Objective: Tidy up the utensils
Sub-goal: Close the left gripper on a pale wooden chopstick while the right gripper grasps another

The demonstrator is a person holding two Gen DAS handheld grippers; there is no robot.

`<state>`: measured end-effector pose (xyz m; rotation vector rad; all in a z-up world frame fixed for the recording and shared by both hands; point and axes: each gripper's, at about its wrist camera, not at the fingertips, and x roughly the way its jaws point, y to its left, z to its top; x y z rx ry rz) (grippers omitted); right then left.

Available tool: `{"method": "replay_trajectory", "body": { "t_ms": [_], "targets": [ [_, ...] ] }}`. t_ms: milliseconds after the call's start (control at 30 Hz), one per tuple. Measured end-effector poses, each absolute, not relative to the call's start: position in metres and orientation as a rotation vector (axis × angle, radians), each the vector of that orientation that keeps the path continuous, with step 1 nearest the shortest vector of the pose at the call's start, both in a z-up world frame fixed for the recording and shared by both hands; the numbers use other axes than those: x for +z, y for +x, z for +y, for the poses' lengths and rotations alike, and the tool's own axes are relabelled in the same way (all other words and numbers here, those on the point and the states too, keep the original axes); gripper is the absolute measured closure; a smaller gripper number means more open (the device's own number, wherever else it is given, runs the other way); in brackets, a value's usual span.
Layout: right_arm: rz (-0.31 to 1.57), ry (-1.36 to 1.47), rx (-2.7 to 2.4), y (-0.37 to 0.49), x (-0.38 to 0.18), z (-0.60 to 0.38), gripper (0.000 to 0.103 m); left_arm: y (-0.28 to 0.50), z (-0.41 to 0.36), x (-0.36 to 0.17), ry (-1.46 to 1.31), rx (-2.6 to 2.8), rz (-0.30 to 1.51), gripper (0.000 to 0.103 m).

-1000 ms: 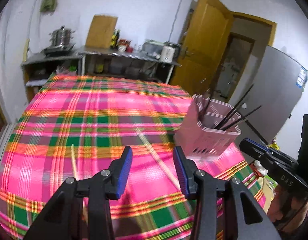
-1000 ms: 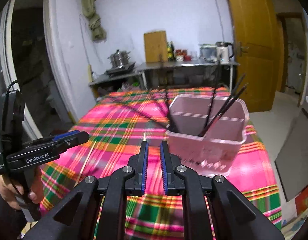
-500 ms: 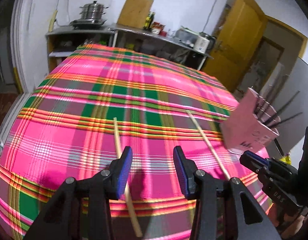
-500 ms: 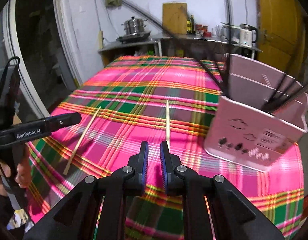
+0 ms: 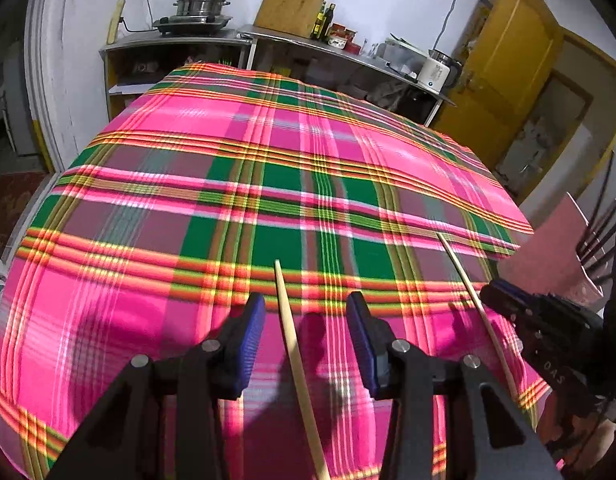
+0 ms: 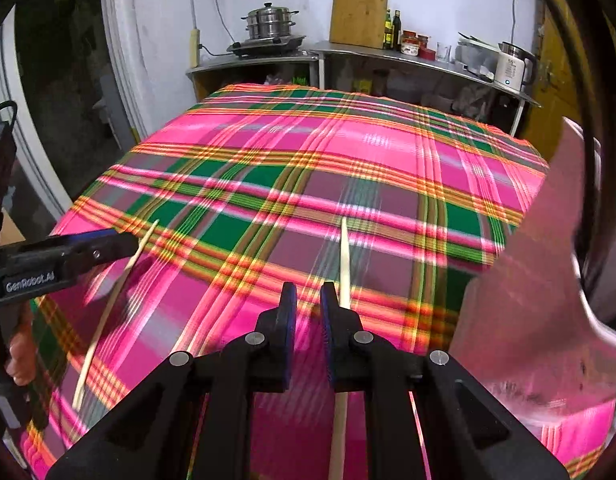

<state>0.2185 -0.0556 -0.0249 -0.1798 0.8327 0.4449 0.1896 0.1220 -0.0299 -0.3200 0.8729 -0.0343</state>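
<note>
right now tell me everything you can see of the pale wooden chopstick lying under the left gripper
The pale wooden chopstick is one slim, light tan stick tapering to a narrow tip. It lies flat on the pink and green plaid tablecloth, tip pointing away toward the far counter, its near end running out of the left wrist view. It sits in the gap of the open left gripper, and neither blue pad touches it.

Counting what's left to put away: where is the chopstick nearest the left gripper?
In the left wrist view, the chopstick lies on the plaid tablecloth between the left gripper's open jaws.
</note>
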Motion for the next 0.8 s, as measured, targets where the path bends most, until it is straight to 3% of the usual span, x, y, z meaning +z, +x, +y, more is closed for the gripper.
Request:
{"method": "replay_trajectory", "body": {
  "t_ms": [433, 633, 800],
  "targets": [
    [0.743, -0.353, 0.400, 0.207, -0.023, -0.035, 0.091, 0.200, 0.123, -0.037, -0.328, -0.049, 0.885, 0.059],
    [0.770, -0.317, 0.422, 0.224, -0.025, -0.032, 0.091, 0.200, 0.125, -0.039, -0.326, -0.035, 0.889, 0.059],
    [0.830, -0.272, 0.413, 0.248, -0.035, -0.034, 0.091, 0.205, 0.125, -0.043, -0.326, -0.021, 0.908, 0.065]
  ]
}}
